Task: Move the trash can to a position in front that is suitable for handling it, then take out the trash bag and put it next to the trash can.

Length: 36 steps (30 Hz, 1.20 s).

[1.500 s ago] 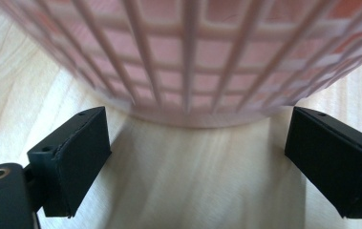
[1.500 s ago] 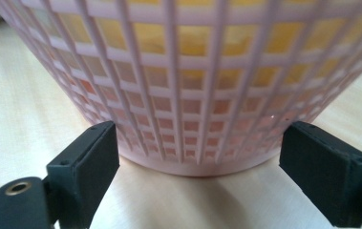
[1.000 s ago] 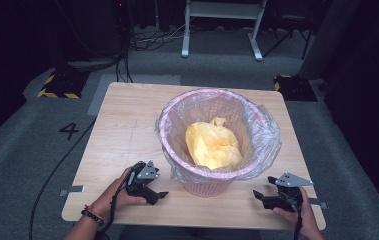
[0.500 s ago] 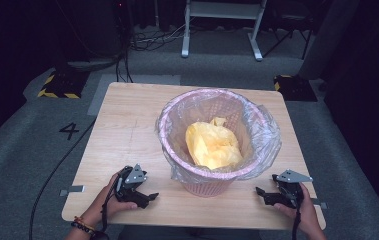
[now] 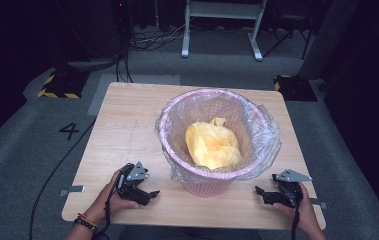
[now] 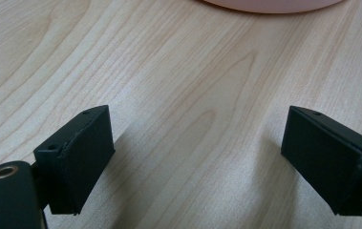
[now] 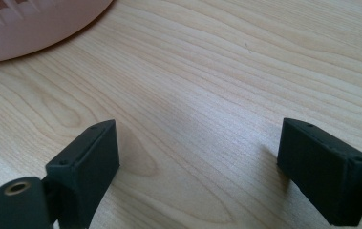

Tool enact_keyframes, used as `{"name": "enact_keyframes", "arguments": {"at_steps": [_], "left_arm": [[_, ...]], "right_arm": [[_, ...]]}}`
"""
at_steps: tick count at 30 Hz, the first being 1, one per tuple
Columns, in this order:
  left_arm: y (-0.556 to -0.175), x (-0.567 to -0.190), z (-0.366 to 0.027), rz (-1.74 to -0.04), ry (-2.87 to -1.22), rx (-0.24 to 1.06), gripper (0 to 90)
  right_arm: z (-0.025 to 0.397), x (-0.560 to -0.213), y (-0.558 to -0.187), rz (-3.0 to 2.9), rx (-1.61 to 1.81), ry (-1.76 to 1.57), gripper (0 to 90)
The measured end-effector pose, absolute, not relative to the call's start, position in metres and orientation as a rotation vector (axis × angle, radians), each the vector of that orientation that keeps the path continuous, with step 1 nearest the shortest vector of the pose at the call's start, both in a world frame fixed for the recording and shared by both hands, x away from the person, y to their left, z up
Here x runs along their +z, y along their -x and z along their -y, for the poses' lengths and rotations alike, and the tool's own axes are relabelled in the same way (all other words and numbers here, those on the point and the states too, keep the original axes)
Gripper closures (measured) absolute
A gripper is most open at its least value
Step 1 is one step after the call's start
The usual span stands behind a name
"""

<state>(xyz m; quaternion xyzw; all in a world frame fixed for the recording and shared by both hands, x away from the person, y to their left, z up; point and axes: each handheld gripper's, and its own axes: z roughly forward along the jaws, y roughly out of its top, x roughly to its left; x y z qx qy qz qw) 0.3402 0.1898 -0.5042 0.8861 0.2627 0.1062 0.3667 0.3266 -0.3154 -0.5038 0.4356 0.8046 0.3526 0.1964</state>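
Observation:
A pink slatted waste basket [image 5: 203, 186] stands mid-table, lined with a clear plastic bag [image 5: 269, 135] whose edge hangs over the rim. A crumpled yellow bag [image 5: 212, 145] lies inside it. My left gripper [image 5: 149, 195] rests on the wood at the front left of the basket, held by a hand, its jaws wide apart with nothing between them [image 6: 197, 162]. At the front right my right gripper [image 5: 261, 193] also lies low on the table, open and empty [image 7: 197, 167]. The basket's pink base [image 6: 274, 5] shows beyond the left jaws and its side [image 7: 30, 28] beyond the right jaws.
The wooden table [image 5: 127, 125] has bare wood left of and behind the basket. Grey carpet surrounds it, marked with a black 4 [image 5: 70, 131]. A metal stand [image 5: 222, 25], cables and yellow-black striped blocks [image 5: 59, 85] lie beyond the far edge.
The left gripper has drawn back toward the front edge and settled lower. The right gripper has barely shifted. Basket and bags have not moved.

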Motion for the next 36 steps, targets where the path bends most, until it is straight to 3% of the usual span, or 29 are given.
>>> {"name": "enact_keyframes", "arguments": {"at_steps": [19,27,31,34,36], "left_arm": [[-0.340,-0.504,-0.188,-0.670,-2.278,0.293,9.9],[-0.344,-0.504,-0.189,-0.686,-2.280,0.279,9.8],[-0.341,-0.502,-0.187,-0.720,-2.279,0.339,11.1],[-0.338,-0.499,-0.184,-0.717,-2.270,0.399,18.6],[-0.337,-0.499,-0.183,-0.721,-2.254,0.408,16.0]], "right_arm": [[0.317,-0.504,-0.328,-2.265,0.995,-1.210,13.9],[0.320,-0.500,-0.326,-2.199,0.989,-1.178,20.5],[0.320,-0.492,-0.322,-2.139,1.006,-1.083,27.6],[0.319,-0.484,-0.319,-2.079,1.017,-1.032,29.3],[0.318,-0.479,-0.317,-2.039,1.025,-1.003,29.3]]}}
